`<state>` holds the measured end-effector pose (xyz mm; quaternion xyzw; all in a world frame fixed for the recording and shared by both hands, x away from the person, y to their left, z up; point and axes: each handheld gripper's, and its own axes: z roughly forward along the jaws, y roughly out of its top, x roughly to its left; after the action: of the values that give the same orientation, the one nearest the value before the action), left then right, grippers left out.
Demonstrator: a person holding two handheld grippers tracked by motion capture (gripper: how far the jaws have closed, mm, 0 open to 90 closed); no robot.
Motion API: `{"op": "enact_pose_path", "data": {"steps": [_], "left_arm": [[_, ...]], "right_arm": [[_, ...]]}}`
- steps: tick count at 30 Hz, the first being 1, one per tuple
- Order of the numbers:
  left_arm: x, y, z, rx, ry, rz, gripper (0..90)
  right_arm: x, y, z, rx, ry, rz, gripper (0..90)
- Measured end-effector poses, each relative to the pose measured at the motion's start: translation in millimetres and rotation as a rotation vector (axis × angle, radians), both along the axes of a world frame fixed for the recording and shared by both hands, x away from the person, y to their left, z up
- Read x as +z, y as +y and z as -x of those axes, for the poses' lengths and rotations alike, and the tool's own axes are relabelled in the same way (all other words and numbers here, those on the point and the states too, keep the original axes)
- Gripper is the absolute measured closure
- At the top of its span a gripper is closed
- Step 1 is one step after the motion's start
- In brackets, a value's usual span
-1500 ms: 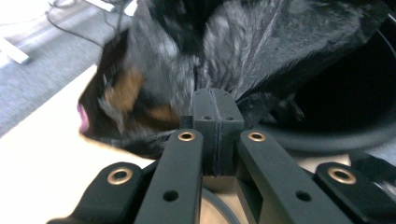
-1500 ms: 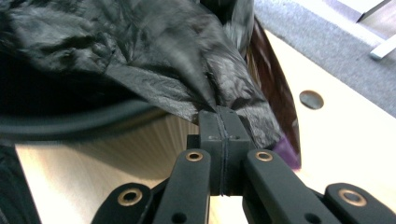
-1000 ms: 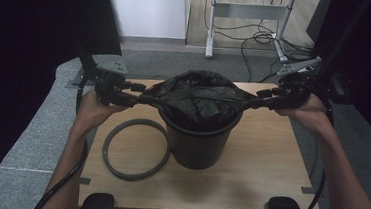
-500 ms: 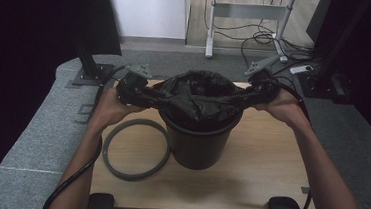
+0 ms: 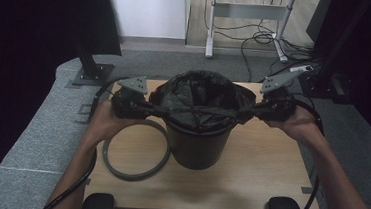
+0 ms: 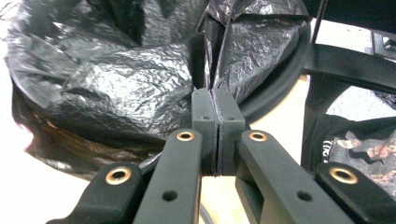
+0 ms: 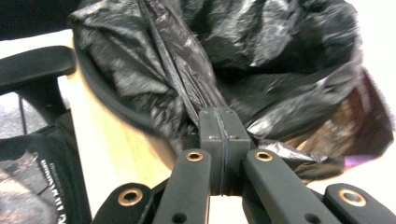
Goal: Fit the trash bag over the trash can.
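While both tongs are clamped on the bag [image 5: 196,103], the main hazard is the thin film itself. The left tongs [image 5: 146,105] have just been closing, and the left gripper view shows the pads [image 6: 205,112] meeting on a pleat of the bag [image 6: 130,88] with no gap. The right tongs [image 5: 250,111] have likewise just closed on the opposite edge [image 7: 187,79], a drawn-out fold running straight into the pads [image 7: 210,126].

The bag sits in the bin [image 5: 198,145], which stands on the counter [image 5: 263,176] between the two tongs, its mouth stretched from one to the other.

Risks, as judged:
- Outward pull that is too hard could tear the film at either pinch.
- Each grip holds only a narrow fold; it may slip free under tension.
- Uneven pull, or upward pull, could tip or drag the light bin.
- The ring [image 5: 134,153], lying on the counter below the left tongs and touching the bin, could be knocked by a shifting bin.
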<state>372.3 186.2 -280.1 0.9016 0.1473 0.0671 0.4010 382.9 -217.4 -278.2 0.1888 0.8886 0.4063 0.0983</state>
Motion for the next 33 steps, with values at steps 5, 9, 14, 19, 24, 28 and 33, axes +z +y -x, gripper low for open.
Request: {"op": "enact_pose_path", "data": {"steps": [5,9,14,19,24,28,33], "left_arm": [[-14.7,4.0,6.1,-0.031,0.013,0.055,89.2],[-22.9,1.3,11.1,-0.059,0.015,0.059,89.3],[-31.7,-5.7,15.9,-0.095,0.016,0.058,89.4],[-36.2,-9.5,18.4,-0.111,0.017,0.062,89.4],[-39.5,-11.0,20.5,-0.128,0.012,0.067,89.5],[-41.7,-9.9,20.9,-0.125,0.017,0.081,89.4],[-48.3,-6.0,19.1,-0.120,0.037,0.105,88.5]], "right_arm": [[-11.3,-1.5,12.4,0.029,0.007,-0.004,88.7],[-20.8,-0.3,17.0,0.044,0.027,-0.008,88.8],[-37.1,5.5,20.5,0.067,0.055,-0.012,88.8],[-48.5,12.2,21.8,0.076,0.066,-0.002,88.8],[-58.3,18.9,22.1,0.082,0.075,0.005,88.8],[-66.3,23.9,21.4,0.083,0.085,0.019,88.8],[-72.9,24.7,20.0,0.071,0.092,0.027,88.8]]}}
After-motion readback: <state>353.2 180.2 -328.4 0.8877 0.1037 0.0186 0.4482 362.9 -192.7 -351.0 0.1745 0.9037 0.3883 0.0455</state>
